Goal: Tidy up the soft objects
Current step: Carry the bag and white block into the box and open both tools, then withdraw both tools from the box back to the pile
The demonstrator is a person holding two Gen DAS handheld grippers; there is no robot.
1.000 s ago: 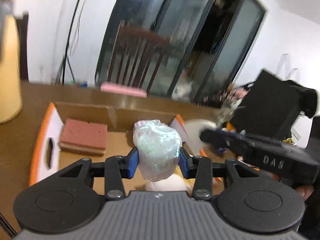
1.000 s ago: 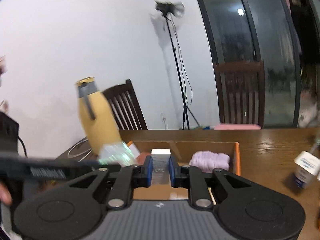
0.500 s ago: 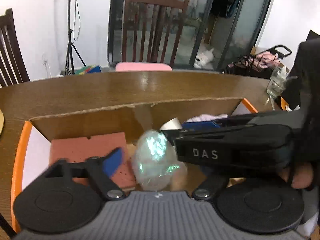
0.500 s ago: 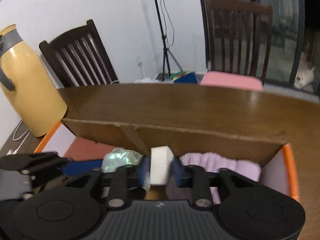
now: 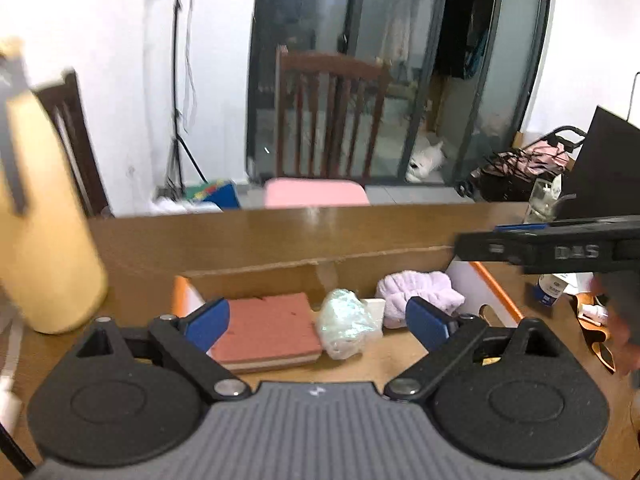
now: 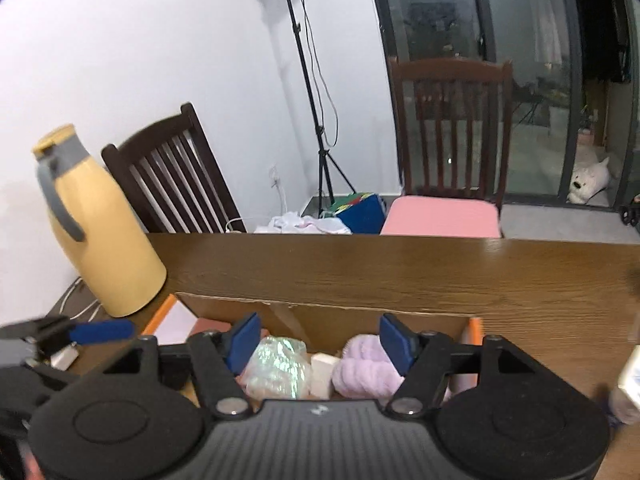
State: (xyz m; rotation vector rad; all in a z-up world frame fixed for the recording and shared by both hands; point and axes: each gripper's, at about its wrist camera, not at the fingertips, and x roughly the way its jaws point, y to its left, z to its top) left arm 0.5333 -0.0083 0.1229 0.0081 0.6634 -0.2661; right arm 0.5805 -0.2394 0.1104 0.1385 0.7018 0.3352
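Your left gripper (image 5: 318, 322) and right gripper (image 6: 318, 342) both stand wide apart, holding nothing, above the cardboard box (image 5: 304, 270). Inside it, left to right, lie the pink sponge (image 5: 266, 330), the iridescent bag (image 5: 346, 322), the white block (image 5: 374, 306) and the lilac towel (image 5: 420, 294).

The box (image 5: 490, 292) sits on the table (image 5: 260, 240), just ahead of and below the left gripper (image 5: 318, 322). Inside it, left to right ahead of that gripper: sponge (image 5: 266, 330), crumpled bag (image 5: 346, 324), small block (image 5: 374, 308) touching the bag, towel (image 5: 420, 292). The jug (image 5: 44, 240) stands on the table to the gripper's left, outside the box. Beyond the table's far edge stands a chair (image 5: 328, 120). The right gripper (image 6: 318, 344) hangs over the box above bag, block and towel.
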